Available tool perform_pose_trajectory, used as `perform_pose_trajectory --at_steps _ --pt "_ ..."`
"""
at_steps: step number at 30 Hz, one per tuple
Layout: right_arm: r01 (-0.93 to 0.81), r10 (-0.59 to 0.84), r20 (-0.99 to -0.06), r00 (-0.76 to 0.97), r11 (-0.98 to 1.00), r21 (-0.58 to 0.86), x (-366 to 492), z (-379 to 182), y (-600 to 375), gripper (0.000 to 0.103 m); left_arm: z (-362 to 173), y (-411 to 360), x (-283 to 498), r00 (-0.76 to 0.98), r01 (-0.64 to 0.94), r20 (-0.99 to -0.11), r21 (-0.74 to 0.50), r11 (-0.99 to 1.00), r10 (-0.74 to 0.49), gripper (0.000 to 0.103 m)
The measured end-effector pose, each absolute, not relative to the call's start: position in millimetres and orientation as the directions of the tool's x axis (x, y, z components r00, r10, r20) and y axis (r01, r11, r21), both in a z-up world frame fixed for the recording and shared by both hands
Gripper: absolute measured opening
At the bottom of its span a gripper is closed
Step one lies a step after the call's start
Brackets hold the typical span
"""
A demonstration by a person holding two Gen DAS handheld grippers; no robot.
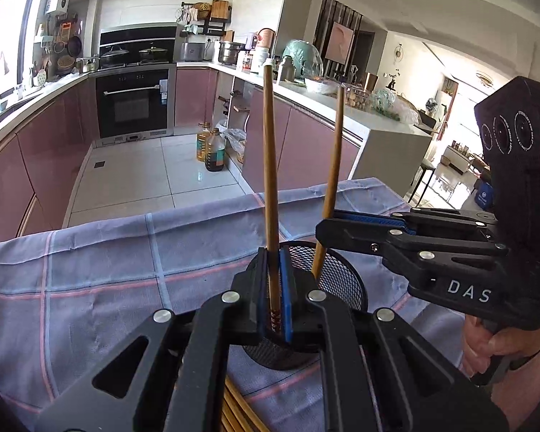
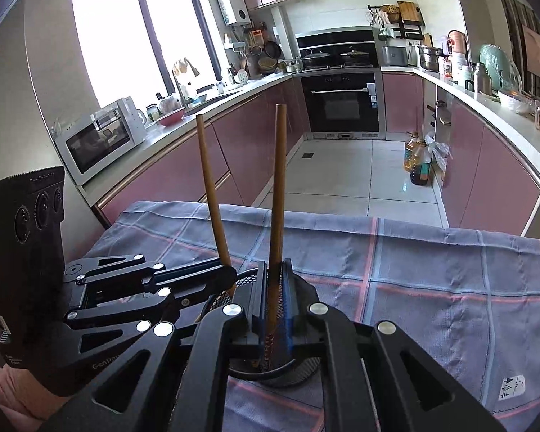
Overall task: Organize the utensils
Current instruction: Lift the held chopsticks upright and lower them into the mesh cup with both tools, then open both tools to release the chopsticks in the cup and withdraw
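Both of my grippers are closed, each on one wooden chopstick, and both are held over the black mesh holder [image 1: 336, 277] that stands on the blue checked cloth [image 1: 108, 270]. Left gripper [image 1: 273, 298]: blue pads pinched tight on the left chopstick [image 1: 270, 180] near its patterned red-and-white lower end; the stick stands almost upright, its plain end high against the kitchen background. Right gripper [image 1: 322, 228], seen from the left wrist camera, comes in from the right side and grips the right chopstick [image 1: 333, 165], which leans slightly right at the top; its lower end goes down inside the rim of the mesh holder. In the right wrist view the right gripper [image 2: 275, 309] shows the same tight pinch, stick between the pads with the mesh visible right behind it; the left gripper [image 2: 230, 275] sits just beside it on the left. Whether either lower tip touches the holder's floor I cannot tell. More chopsticks [image 1: 237, 410] lie on the cloth under my left gripper, near the bottom edge of the left view. The two held sticks are close together, not touching.
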State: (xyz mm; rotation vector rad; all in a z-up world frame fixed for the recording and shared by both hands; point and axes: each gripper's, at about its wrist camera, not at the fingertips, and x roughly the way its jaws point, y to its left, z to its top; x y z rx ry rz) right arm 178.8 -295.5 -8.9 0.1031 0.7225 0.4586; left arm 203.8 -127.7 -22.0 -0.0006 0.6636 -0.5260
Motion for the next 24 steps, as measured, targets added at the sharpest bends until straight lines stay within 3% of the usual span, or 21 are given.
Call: perform_pose_trajectory --at_steps 2,5,11,17,20,24 --pt "-0.360 0.430 -0.612 0.663 0.901 0.243 179 -10 -295 0.009 -20 -125 202 0.674 0.458 -0.581 -0.156 0.875 -0.457 0.008" --pt "-0.351 0.419 -0.607 0.675 0.906 0.235 178 -9 -295 0.024 -17 -119 198 0.685 0.449 -0.570 -0.160 0.879 -0.453 0.012" --pt "-0.355 0.426 -0.593 0.684 0.904 0.239 167 -10 -297 0.027 -7 -95 181 0.724 0.419 -0.527 -0.178 0.890 -0.446 0.016" --pt "-0.422 0.475 -0.546 0.691 0.877 0.229 133 1 -292 0.039 -3 -60 156 0.766 0.374 -0.492 -0.183 0.909 -0.414 0.028" --pt "-0.476 0.514 -0.537 0.669 0.851 0.222 110 -1 -282 0.045 -9 -44 145 0.773 0.350 -0.500 -0.179 0.919 -0.391 0.030" --pt "-0.506 0.520 -0.584 0.623 0.838 0.206 92 -19 -261 0.046 -27 -28 133 0.753 0.329 -0.542 -0.181 0.927 -0.373 0.032"
